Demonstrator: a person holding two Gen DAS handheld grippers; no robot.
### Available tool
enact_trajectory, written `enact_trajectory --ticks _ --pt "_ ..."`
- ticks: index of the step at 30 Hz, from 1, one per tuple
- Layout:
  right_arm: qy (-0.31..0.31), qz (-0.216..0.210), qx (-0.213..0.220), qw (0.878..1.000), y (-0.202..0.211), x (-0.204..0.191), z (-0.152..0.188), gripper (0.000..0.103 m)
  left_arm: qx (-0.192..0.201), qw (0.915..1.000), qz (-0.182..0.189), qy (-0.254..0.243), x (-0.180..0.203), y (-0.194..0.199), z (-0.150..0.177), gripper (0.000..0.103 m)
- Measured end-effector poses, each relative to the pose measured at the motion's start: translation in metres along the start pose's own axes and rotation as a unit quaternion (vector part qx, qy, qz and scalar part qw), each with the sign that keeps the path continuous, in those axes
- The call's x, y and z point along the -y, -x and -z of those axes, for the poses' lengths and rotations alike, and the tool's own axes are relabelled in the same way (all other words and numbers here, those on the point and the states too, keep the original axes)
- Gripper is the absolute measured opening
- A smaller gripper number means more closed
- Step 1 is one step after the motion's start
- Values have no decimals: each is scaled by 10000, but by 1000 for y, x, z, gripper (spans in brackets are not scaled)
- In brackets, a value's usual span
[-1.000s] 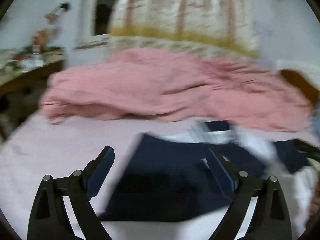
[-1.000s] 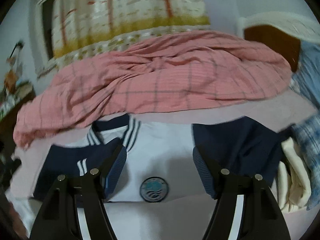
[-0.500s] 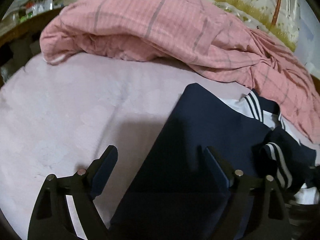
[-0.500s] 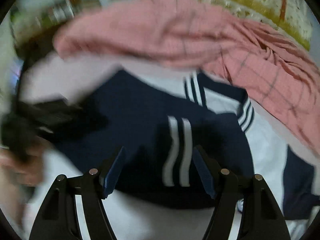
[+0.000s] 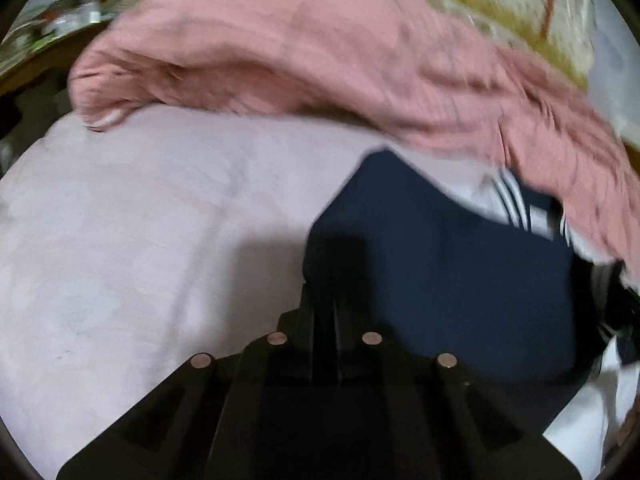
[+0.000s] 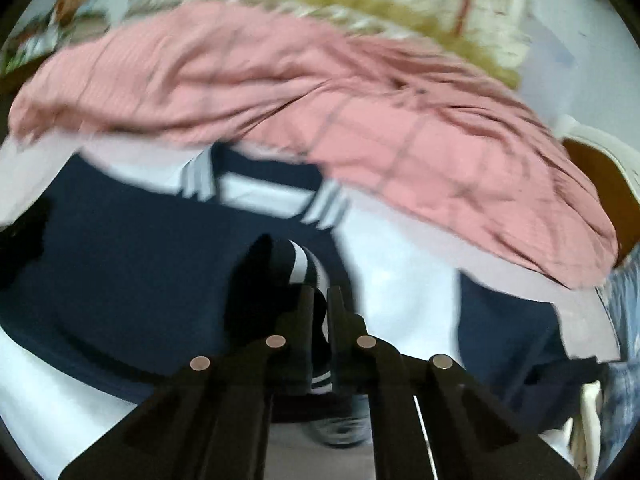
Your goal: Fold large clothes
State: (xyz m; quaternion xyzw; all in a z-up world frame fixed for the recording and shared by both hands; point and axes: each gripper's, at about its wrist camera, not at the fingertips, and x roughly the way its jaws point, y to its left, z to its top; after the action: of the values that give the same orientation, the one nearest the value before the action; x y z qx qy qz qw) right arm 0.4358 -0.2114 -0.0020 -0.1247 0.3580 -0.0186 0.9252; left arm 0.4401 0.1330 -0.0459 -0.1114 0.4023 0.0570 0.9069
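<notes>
A navy and white jacket (image 6: 396, 280) with striped collar and cuffs lies on the bed. Its navy sleeve (image 5: 460, 280) is folded across the body. My left gripper (image 5: 334, 268) is shut on the left edge of that navy sleeve. My right gripper (image 6: 320, 300) is shut on the striped cuff (image 6: 302, 264) of the sleeve, which bunches up between the fingers (image 6: 306, 304). The white chest panel and the other navy sleeve (image 6: 512, 332) lie flat to the right.
A pink checked blanket (image 5: 320, 48) is heaped across the far side of the bed. The pale pink bed sheet (image 5: 120, 240) spreads to the left. Blue checked cloth (image 6: 624, 320) lies at the right edge. A cluttered wooden table (image 5: 52, 32) stands at the far left.
Both grippers were open half a second ago and are now closed. The left closed on the navy sleeve's edge, the right on the striped cuff.
</notes>
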Motion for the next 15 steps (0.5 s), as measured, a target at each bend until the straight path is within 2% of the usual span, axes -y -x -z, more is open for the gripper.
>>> enact_trajectory --ticks 3,5,7,9,11,12,13,14,15 --pt "-478 78 350 9982 14 45 -5 4 365 9967 -622 366 -18 10 -4 5" --pt "-768 49 414 9962 16 70 -5 4 217 9955 -632 674 -33 4 -4 3" --pt "-1146 153 221 9930 5 95 -1 4 10 9950 -604 795 -43 -5 -3 3" --pt "-1376 170 21 9903 -10 109 4 4 -91 9937 -780 798 -44 -9 -3 4" --pt "-1414 -65 -243 9896 -26 113 9 4 -121 9941 -869 639 -40 -9 -3 6" --pt "-1466 -336 -310 9881 -31 113 11 5 -182 9947 -889 489 -37 -10 -3 6" --pt "-1540 -571 -362 9858 -34 110 11 8 -250 9953 -878 318 -32 -11 -4 15" --pt "-1618 -824 -429 9824 -38 106 11 13 -297 9964 -776 173 -30 -11 -5 30" --pt "-1707 -1121 -477 9778 -37 102 13 33 -285 9976 -629 96 -27 -8 -6 39"
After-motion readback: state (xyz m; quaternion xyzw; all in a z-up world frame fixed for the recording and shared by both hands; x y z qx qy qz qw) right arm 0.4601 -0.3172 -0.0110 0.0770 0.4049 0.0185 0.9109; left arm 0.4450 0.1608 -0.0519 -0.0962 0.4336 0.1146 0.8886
